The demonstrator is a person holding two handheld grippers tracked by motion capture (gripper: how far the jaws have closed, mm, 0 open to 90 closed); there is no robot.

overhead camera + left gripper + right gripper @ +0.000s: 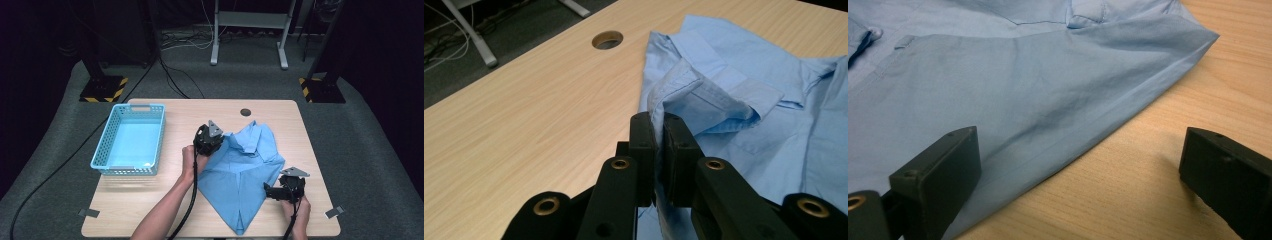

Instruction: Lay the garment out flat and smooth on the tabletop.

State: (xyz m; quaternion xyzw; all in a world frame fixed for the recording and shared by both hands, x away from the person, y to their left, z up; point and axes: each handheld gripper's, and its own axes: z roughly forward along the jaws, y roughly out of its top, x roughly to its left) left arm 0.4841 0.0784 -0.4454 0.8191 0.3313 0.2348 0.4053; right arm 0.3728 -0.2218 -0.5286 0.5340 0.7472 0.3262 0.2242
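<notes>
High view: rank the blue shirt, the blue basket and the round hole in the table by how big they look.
1. Blue shirt, the largest spread on the table.
2. Blue basket, somewhat smaller than the shirt and at about the same distance from the camera.
3. Round hole, by far the smallest.

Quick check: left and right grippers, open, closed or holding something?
Left gripper: closed on a fold of the light blue cotton shirt.
Right gripper: open, holding nothing, at the shirt's edge.
</notes>
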